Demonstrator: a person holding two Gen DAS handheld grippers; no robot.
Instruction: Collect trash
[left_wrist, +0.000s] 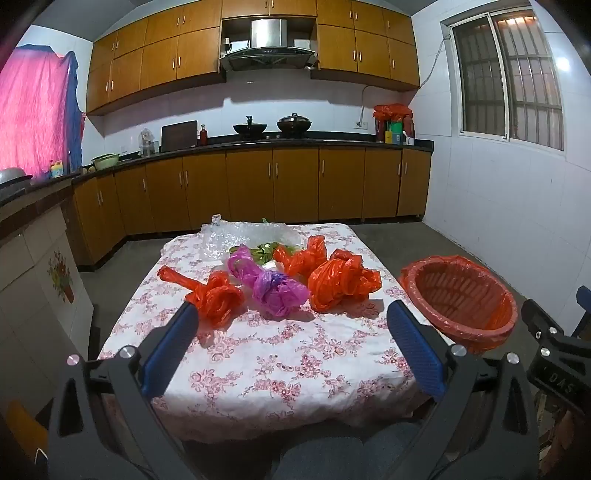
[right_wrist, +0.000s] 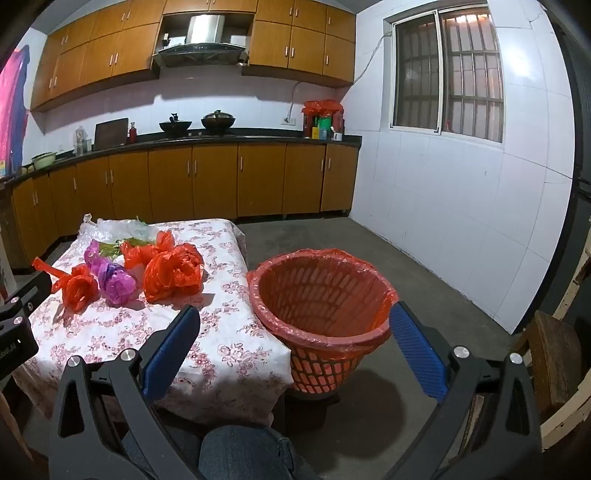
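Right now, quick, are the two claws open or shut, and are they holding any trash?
Left claw: open, holding nothing, above the table.
Right claw: open, holding nothing, near the basket.

Bags (left_wrist: 280, 284) on table (left_wrist: 280, 369); basket (right_wrist: 321, 317) right of table.

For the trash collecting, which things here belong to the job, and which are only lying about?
Belong to the job:
- three orange knotted bags
- purple knotted bag
- clear crumpled plastic
- green scraps
- lined orange basket
- open left gripper
- open right gripper

Just lying about:
- two woks
- floral tablecloth
- pink curtain
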